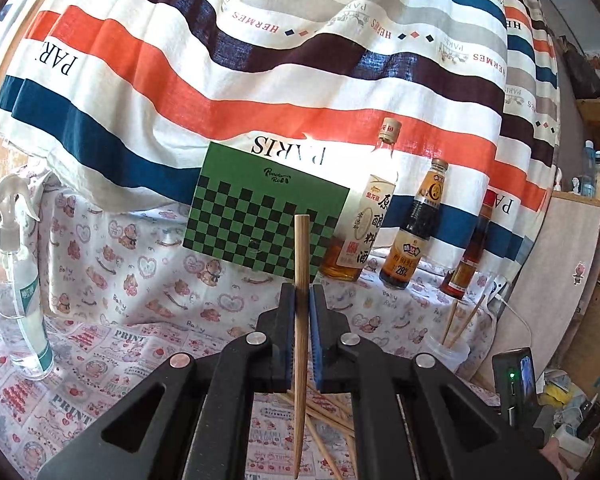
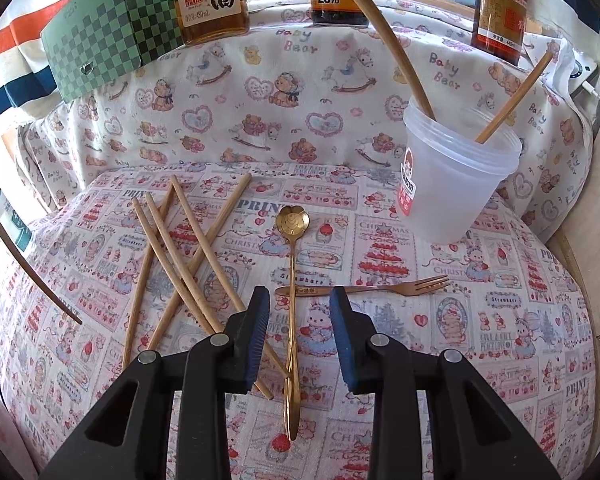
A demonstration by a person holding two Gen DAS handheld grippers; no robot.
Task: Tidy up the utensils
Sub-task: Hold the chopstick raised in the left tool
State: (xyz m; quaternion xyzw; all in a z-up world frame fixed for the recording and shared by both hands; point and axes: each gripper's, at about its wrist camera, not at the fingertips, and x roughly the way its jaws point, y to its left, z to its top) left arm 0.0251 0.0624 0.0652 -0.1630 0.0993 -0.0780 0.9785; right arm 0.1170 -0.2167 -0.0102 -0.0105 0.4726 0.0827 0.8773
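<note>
A striped curtain (image 1: 260, 60) is hanging behind the work surface, and a printed tablecloth (image 2: 480, 300) is covering the table. A green checkered box (image 1: 260, 220) is leaning at the back, with three sauce bottles (image 1: 414, 232) standing to its right and a clear spray bottle (image 1: 18, 280) standing at the far left.

A translucent plastic cup (image 2: 456, 184) is sitting upright on the cloth, right of centre in the right wrist view, and is holding two wooden chopsticks (image 2: 512, 98) that are leaning against its rim.

The left gripper (image 1: 301, 296) is clamping a single chopstick (image 1: 301, 248) between its blue pads (image 1: 315, 340); the stick is standing nearly upright, its blunt end rising above the fingertips and its tapered end hanging below the jaws, clear of the table.

The right gripper (image 2: 299, 304) is hovering with its fingers spread apart, gripping nothing. A gold spoon (image 2: 292, 280) is lying lengthwise in the gap between the fingers, its bowl pointing away toward the back and its handle running under the gripper. A gold fork (image 2: 380, 289) is lying crosswise just beyond the fingertips, its tines pointing right, crossing the spoon's handle.

A loose pile of chopsticks (image 2: 172, 248) is lying crossed on the cloth left of the right gripper, some ends passing beneath the left finger.
</note>
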